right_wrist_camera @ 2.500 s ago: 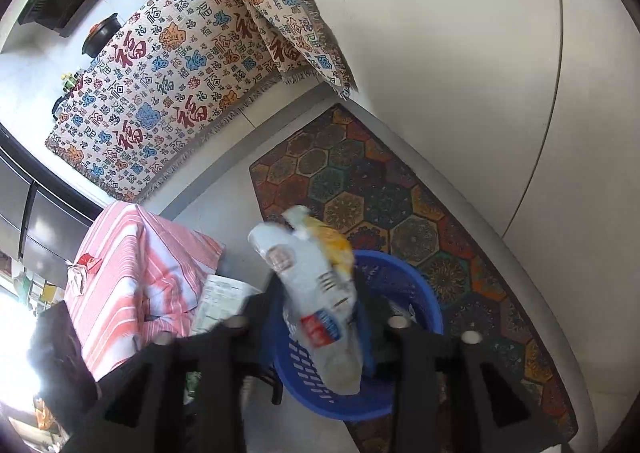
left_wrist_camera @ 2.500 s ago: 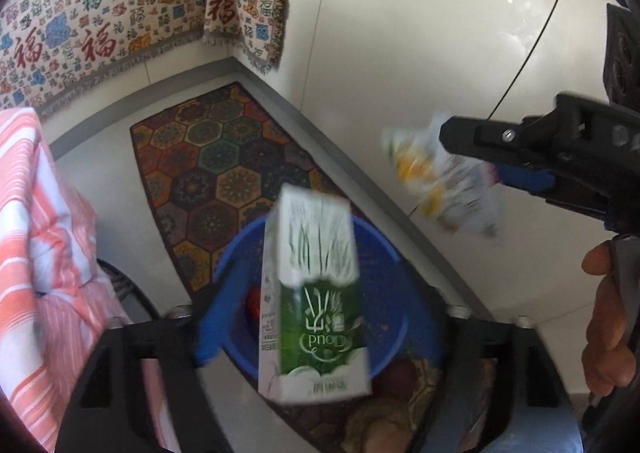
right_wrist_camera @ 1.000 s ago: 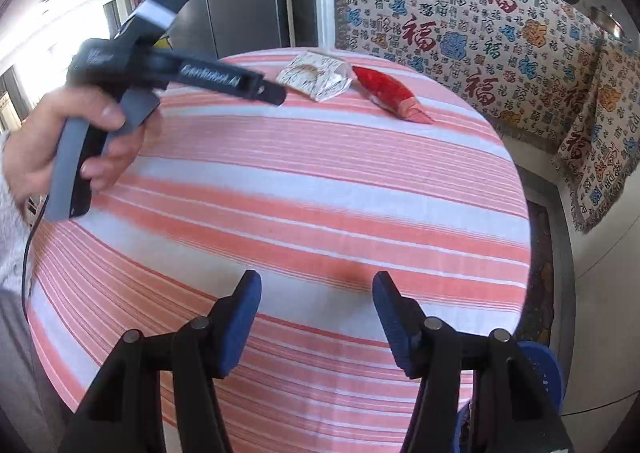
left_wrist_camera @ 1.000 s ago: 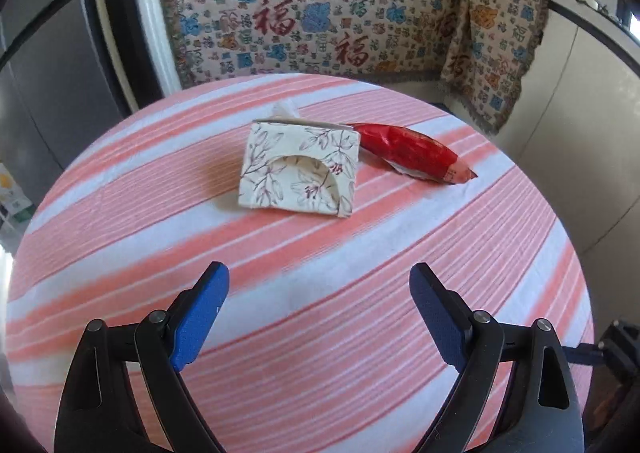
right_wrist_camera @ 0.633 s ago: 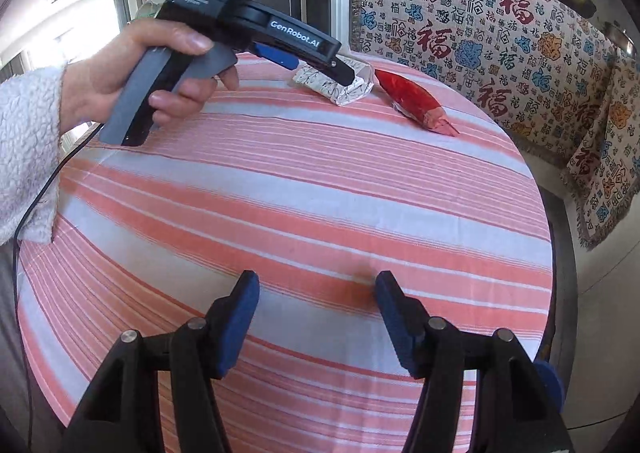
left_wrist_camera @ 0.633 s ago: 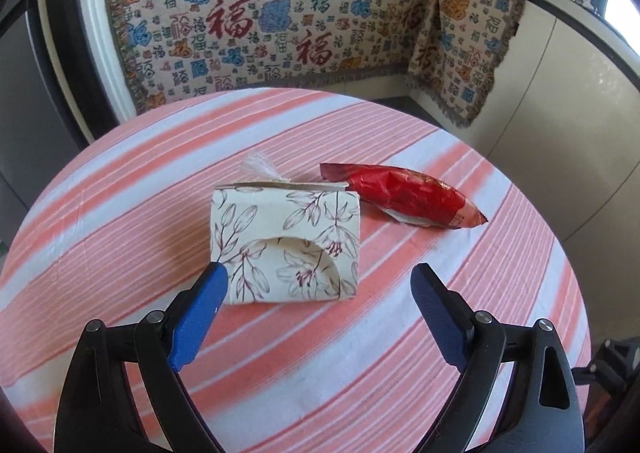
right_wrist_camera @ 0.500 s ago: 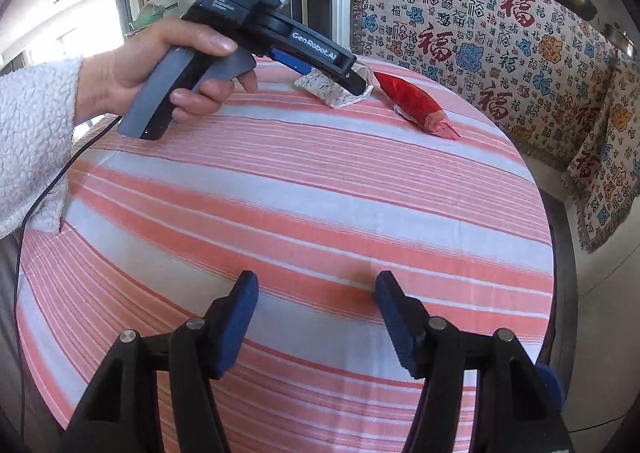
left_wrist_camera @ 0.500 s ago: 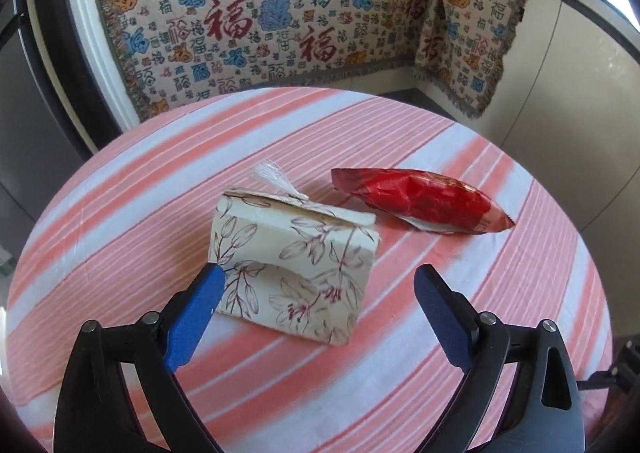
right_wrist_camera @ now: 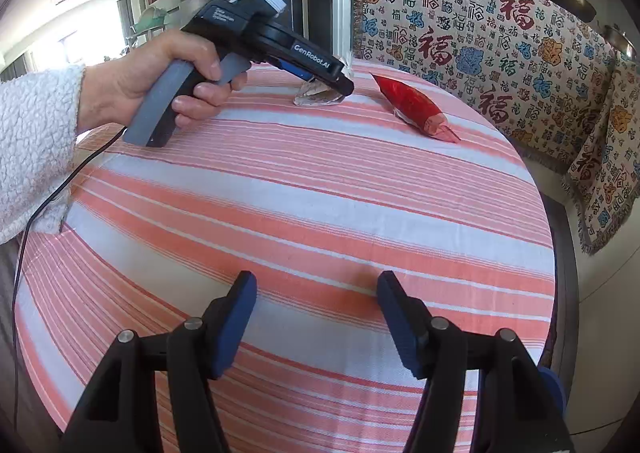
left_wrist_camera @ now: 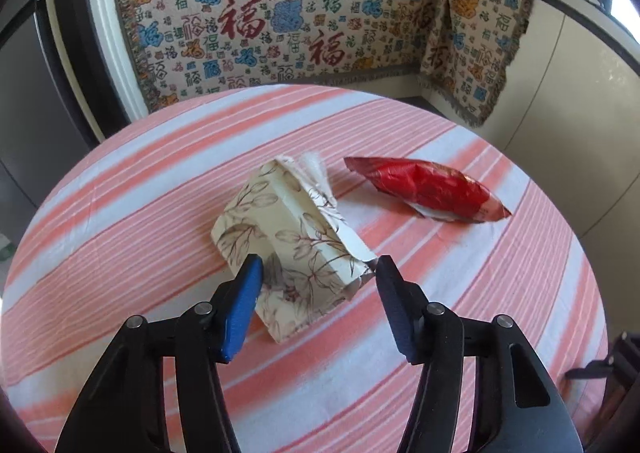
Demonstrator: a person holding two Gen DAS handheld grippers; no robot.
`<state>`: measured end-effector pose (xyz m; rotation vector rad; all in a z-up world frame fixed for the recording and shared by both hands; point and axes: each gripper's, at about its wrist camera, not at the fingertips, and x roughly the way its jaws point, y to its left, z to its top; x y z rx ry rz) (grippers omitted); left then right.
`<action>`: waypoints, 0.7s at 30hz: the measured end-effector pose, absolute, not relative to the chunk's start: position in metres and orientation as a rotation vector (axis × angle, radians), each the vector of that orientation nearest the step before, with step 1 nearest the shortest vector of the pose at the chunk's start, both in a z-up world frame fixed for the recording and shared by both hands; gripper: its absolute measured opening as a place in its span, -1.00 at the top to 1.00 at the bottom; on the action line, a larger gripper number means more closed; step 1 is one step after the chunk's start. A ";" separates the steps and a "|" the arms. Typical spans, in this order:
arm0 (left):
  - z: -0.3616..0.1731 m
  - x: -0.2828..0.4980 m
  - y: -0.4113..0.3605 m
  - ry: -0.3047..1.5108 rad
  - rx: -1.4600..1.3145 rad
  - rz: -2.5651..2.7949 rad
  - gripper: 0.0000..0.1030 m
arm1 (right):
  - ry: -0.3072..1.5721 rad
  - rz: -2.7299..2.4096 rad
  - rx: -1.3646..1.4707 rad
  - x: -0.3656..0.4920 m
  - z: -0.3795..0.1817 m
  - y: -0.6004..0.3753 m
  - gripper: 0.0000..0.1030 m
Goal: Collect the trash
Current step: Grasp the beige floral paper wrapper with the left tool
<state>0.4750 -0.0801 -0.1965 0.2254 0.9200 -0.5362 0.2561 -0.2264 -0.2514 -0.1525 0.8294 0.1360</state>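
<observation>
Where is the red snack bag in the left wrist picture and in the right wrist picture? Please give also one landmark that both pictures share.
Left wrist: the red snack bag lies right of centre on the striped tablecloth, beside the floral paper box.
Right wrist: the bag lies upper centre-right, at the table's far side.
Shared landmark: the patterned cloth with red characters behind the table.

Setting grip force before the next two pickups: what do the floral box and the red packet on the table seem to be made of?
Floral box: looks like thin matte paperboard, with folded flaps, sharp creases and a white raw edge; probably crushable. Red packet: seems glossy plastic or foil film, shown by its wrinkles, bright highlights and a crimped end seal. Contents cannot be seen.
</observation>
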 end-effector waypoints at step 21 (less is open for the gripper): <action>-0.211 0.495 -0.083 0.995 0.247 -0.466 -0.28 | 0.825 0.138 -0.151 0.248 -0.249 -0.229 -0.25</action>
